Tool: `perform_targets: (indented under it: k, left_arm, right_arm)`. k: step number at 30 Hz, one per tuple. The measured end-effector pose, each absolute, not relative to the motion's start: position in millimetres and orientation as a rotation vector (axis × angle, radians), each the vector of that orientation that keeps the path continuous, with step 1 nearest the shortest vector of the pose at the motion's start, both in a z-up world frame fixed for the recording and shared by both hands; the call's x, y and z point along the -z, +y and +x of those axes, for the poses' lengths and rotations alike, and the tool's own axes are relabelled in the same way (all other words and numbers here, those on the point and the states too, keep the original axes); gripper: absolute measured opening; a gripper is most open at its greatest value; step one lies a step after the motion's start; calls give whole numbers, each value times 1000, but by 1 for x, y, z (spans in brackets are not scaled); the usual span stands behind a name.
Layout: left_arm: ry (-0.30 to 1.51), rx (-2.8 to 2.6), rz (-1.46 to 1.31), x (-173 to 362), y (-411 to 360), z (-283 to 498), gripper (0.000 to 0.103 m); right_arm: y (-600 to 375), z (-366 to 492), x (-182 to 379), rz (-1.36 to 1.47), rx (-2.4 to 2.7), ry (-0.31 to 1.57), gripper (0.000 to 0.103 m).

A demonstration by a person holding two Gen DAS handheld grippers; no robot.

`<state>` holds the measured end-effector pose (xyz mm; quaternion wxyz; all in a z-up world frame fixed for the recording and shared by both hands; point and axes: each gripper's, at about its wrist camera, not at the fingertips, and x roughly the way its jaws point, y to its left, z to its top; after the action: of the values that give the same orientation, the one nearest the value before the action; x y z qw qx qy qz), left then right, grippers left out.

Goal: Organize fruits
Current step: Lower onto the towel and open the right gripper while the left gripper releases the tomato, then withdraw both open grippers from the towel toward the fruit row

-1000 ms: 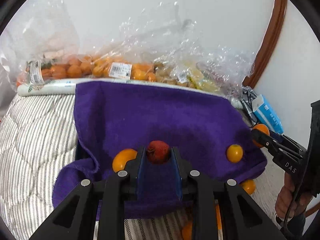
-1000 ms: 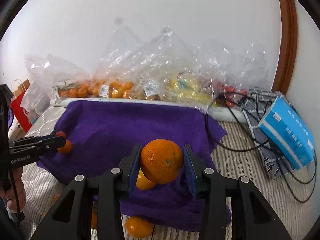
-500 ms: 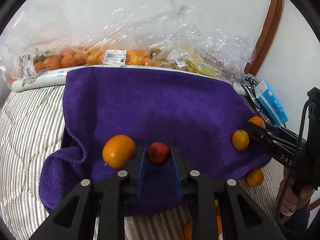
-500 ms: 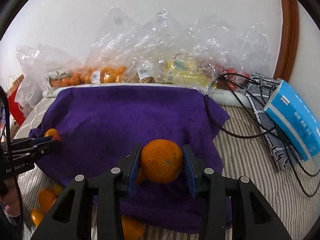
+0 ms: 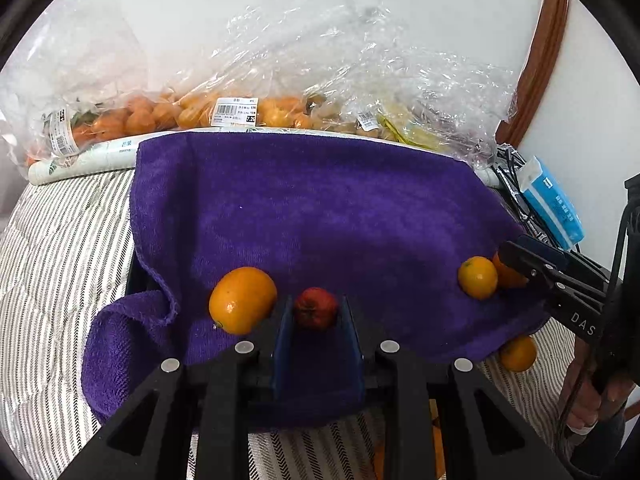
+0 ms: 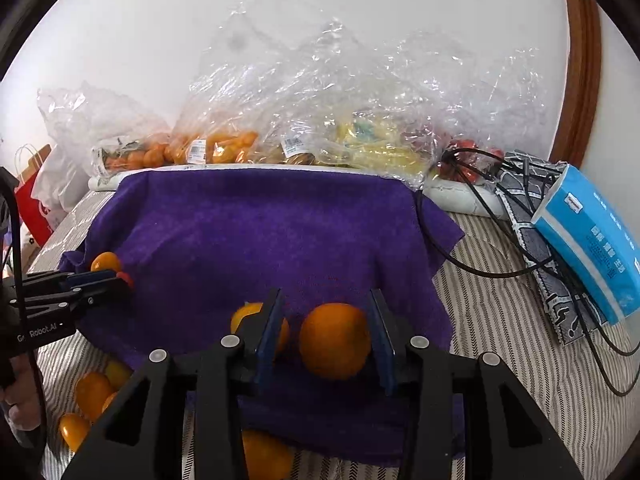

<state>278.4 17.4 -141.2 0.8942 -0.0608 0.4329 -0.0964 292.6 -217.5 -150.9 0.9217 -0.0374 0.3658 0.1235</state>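
We hold the left gripper [image 5: 316,314] closed on a small red fruit [image 5: 316,307], clamped between its blue pads at the near edge of the purple towel [image 5: 320,208]. We hold the right gripper [image 6: 326,340] partly open, its pads pressed on both sides of a round orange [image 6: 334,340], also above the towel's near edge.

Only the left view shows a large orange [image 5: 242,300] resting on the towel just beside the left gripper, and a smaller orange [image 5: 478,278] near the towel's right edge, beside the right gripper's tip. Only the right view shows loose oranges [image 6: 90,396] on the bed by the towel's near left corner, black cables [image 6: 480,216] and a red paper bag [image 6: 34,204] at the far left.

The towel is thick terry, draped over a striped quilted bed cover [image 6: 512,320]. Crinkled clear plastic bags [image 5: 248,108] of fruit, with barcode labels, line the far edge against a white wall [image 6: 280,20]. A blue tissue pack [image 6: 592,240] lies at the right, near a curved brown wooden frame [image 6: 584,60].
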Motion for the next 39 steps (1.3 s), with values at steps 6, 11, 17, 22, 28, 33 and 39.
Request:
perform_targets:
  k: [6, 11, 17, 22, 28, 33, 39]
  left_arm:
    - [877, 200, -131, 136, 19, 275, 45]
    - [859, 190, -120, 132, 19, 273, 53]
    - [848, 187, -119, 130, 18, 270, 54]
    - [832, 177, -115, 126, 16, 265, 54]
    - [769, 201, -115, 109, 13, 251, 54]
    - [744, 240, -121, 94, 8, 239, 54]
    - [770, 296, -130, 88, 6, 219, 54]
  right_arm:
    - [-217, 288, 146, -82, -259, 724, 57]
    - [-219, 285, 143, -57, -273, 710, 63]
    - [-221, 281, 136, -10, -285, 683, 63]
    - [-216, 271, 122, -36, -250, 668, 63]
    - [-214, 240, 106, -67, -186, 633, 63]
    - [-218, 215, 100, -30, -196, 679, 63]
    - [-217, 189, 103, -8, -197, 722, 63]
